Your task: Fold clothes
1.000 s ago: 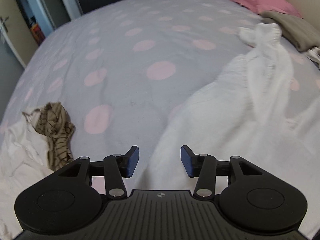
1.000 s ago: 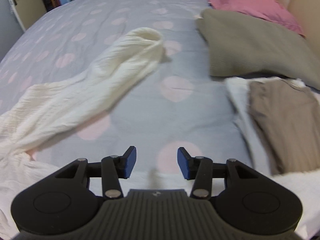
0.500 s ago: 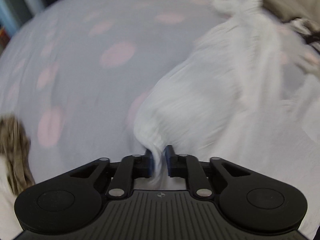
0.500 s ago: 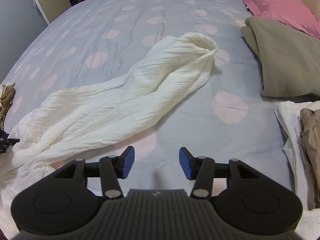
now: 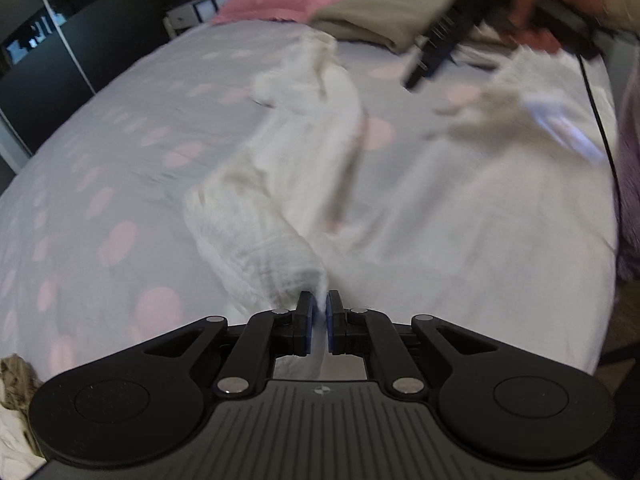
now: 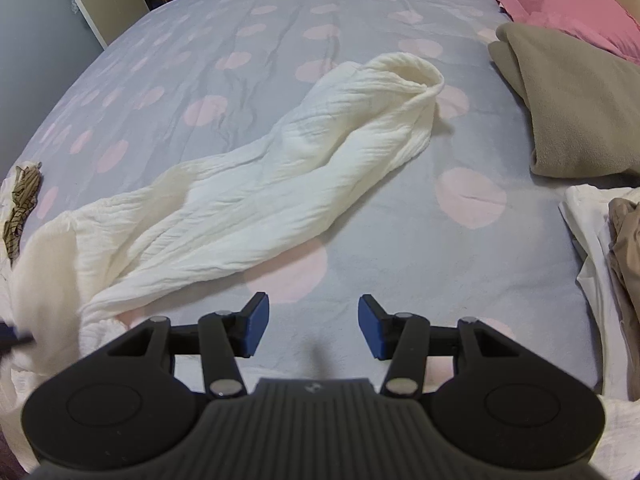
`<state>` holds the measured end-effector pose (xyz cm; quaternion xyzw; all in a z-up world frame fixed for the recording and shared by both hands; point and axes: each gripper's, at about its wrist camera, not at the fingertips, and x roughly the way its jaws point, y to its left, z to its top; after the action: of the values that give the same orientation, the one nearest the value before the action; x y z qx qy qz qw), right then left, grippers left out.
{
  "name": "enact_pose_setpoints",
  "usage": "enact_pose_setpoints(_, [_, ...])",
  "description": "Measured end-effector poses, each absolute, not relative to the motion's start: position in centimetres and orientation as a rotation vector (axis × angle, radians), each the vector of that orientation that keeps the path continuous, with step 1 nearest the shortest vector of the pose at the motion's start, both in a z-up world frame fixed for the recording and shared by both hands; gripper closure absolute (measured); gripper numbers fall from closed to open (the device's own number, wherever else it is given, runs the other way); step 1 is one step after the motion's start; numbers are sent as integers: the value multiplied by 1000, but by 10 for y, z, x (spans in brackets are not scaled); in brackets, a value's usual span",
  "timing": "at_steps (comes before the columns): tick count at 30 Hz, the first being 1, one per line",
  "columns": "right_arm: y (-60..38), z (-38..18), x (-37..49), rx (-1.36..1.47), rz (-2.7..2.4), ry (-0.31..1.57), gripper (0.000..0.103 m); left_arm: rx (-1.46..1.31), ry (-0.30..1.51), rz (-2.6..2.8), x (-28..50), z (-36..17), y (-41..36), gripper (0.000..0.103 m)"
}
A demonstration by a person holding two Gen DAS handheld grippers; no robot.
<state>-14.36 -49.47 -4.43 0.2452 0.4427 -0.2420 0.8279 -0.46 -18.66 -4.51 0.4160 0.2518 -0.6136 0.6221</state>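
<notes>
- On the near part of the bed, the left gripper had its jaws closed on a bunched edge of the white garment; a thin fold of cloth stood pinched between the blue pads.
- White garment lay as a long, twisted rope across the dotted bedspread, its far end rolled over near the folded olive blanket, its near end gathered at the left.
- Right gripper hung above bare bedspread with its jaws about half open and nothing between them; it touched no cloth.
- Left wrist view was blurred, so the depth of the pinch could not be judged.
- Judgement: the step in hand was spreading the garment flat before any fold.
- To do it well, the right gripper should take a matching edge or corner at the same end, not the middle of the roll.
- Both grips should then draw apart, low over the bed, until the twist opens out.
- Risk: a shallow pinch may slip, and a high lift would drag the far end toward the stacked clothes at the right.
</notes>
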Motion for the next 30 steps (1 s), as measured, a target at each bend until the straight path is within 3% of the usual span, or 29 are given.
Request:
enact_pose_setpoints(5, [-489,-44,-145,517,-497,941,49,986,672,-1431,-25,-67,-179,79])
enact_pose_setpoints(10, [-489,-45,-146,521,-494,942,49,964,640,-1436,-38,-57,-159,64])
enact_pose_setpoints(19, [-486,-42,-146,519,-474,926,48,1053,467,-1234,-39,-43,-137,57])
enact_pose_setpoints(24, [-484,-43,-148,517,-475,929,47,1190,409,-1229,-46,-74,-152,60])
enact_pose_setpoints(25, [-484,-43,-148,518,-477,929,47,1218,414,-1216,-45,-80,-155,64])
enact_pose_setpoints(27, [-485,-43,-150,521,-483,929,47,1247,447,-1185,-37,-88,-161,90])
enact_pose_setpoints(30, [-489,-44,-154,531,-498,924,47,1166,492,-1170,-19,-75,-161,95])
